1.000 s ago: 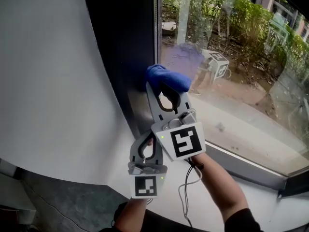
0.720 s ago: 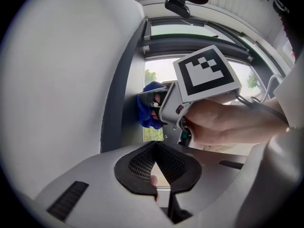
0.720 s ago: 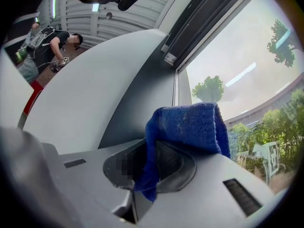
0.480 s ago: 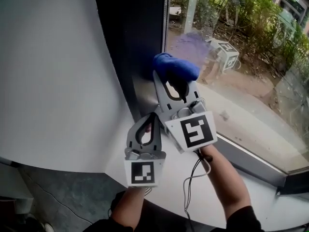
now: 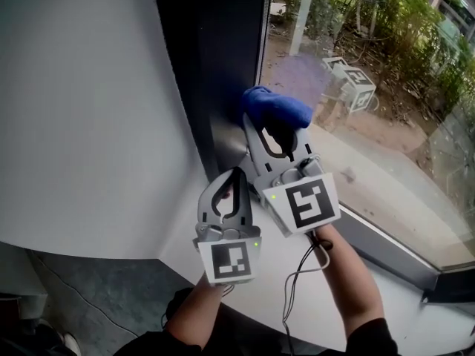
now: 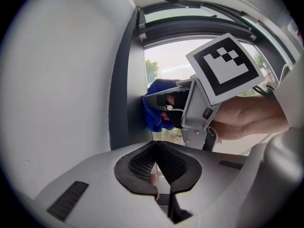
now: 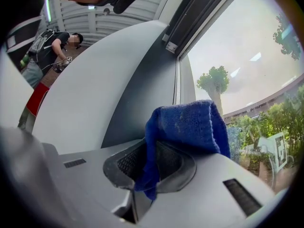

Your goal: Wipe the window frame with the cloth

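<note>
Right gripper [image 5: 274, 135] clamped on blue cloth [image 5: 276, 107]. Cloth bunched over its jaw tips. Cloth pressed on dark frame [image 5: 215, 80] right ahead of gripper, just beside glass [image 5: 386, 139]. Left gripper [image 5: 231, 178] jaws together, holding nothing. It sits lower, just left of right gripper, over white sill [image 5: 182, 254].

Right tool [image 5: 274, 130] clamped, left tool [image 5: 234, 178] closed
</note>
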A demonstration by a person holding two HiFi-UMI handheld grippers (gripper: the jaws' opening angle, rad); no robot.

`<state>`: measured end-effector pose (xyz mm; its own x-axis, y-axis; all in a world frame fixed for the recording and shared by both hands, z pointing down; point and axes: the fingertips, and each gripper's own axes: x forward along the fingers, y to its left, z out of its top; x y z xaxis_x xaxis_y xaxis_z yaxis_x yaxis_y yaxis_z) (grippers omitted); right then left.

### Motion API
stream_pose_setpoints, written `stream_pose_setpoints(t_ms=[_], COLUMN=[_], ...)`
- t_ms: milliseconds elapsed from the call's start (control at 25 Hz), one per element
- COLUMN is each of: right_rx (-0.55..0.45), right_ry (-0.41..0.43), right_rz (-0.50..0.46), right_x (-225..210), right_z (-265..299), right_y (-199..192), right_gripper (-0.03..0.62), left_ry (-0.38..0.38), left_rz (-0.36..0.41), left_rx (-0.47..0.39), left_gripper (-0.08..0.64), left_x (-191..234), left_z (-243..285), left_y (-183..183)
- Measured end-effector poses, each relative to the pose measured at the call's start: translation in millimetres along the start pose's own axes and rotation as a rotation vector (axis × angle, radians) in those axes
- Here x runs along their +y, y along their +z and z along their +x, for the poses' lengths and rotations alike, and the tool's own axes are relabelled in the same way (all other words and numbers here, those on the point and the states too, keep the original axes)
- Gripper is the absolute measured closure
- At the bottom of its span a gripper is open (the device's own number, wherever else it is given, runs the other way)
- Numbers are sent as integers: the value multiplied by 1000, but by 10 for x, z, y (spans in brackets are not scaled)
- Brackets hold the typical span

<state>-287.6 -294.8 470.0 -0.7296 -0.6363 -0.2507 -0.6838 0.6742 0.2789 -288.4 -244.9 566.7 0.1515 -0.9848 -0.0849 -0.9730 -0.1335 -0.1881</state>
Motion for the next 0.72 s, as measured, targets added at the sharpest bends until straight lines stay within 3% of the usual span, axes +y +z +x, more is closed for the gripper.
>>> stream_pose_setpoints(t_ms=[240, 560, 720], right_rx=[17, 61, 84], right_ry=[1, 1, -7], right_rz=[19, 39, 61], right_x=[-9, -26, -20], right_z=[4, -3, -23], right_y=[-107, -259, -364], right_gripper=[552, 552, 552], left_ry=[23, 28, 41], left_rz=[-8, -82, -74], left_rx=[9, 25, 27], left_gripper=[555, 555, 555], left_x=[70, 137, 177], left_z=[36, 97, 95], left_y=[26, 51, 89])
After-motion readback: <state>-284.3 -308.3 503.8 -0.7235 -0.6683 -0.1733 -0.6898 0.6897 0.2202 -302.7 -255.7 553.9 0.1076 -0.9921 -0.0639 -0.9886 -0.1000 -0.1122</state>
